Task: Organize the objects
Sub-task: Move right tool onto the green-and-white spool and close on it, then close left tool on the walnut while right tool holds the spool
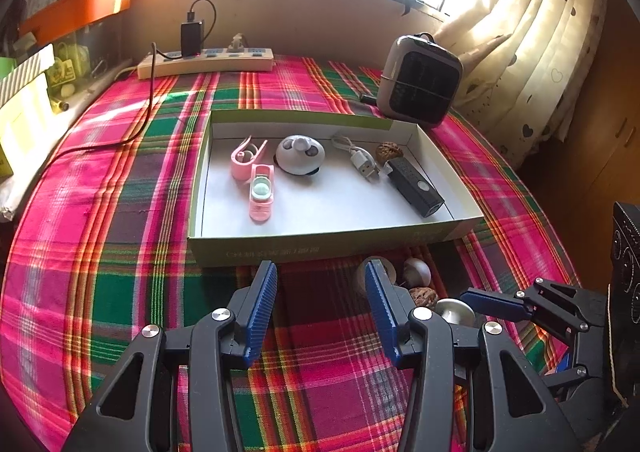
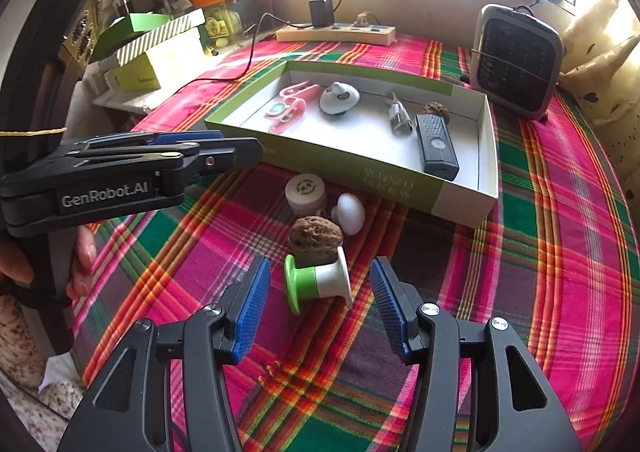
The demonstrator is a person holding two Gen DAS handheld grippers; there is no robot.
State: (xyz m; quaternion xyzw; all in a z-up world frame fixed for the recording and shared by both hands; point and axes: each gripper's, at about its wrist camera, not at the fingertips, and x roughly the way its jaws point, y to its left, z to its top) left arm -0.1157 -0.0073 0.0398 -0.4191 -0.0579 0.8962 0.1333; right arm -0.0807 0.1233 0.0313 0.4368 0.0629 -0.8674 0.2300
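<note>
Right claw (image 2: 320,308) is open, nothing gripped; the green/white spool (image 2: 320,282) lies on its side just ahead, btw the blue pads but not touched. A walnut (image 2: 316,240) sits against the spool's far side, w/ a white egg-shaped piece (image 2: 351,213) and a small round tub (image 2: 306,191) beyond, all on the cloth just short of the shallow box (image 2: 460,203). Left claw (image 1: 322,306) is partly open & empty, held off to the left of the pile.

To do this step well, I'd judge: drop the right claw so the pads straddle the spool's narrow waist, not the flanges, and close square so it doesn't roll out. Watch the walnut, it'll likely tumble when the spool lifts. Then carry over the near wall of the box and set down in the bare middle, clear of the pink clips (image 2: 290,107), white mouse-like gadget (image 2: 339,97), USB cable (image 2: 400,115) & black device (image 2: 436,149).

Surface wears a pink/green plaid cloth (image 2: 560,252). At the back: power strip (image 2: 336,33) w/ charger, small heater (image 2: 516,59), bright window, curtain at right, cluttered shelf w/ boxes at left
</note>
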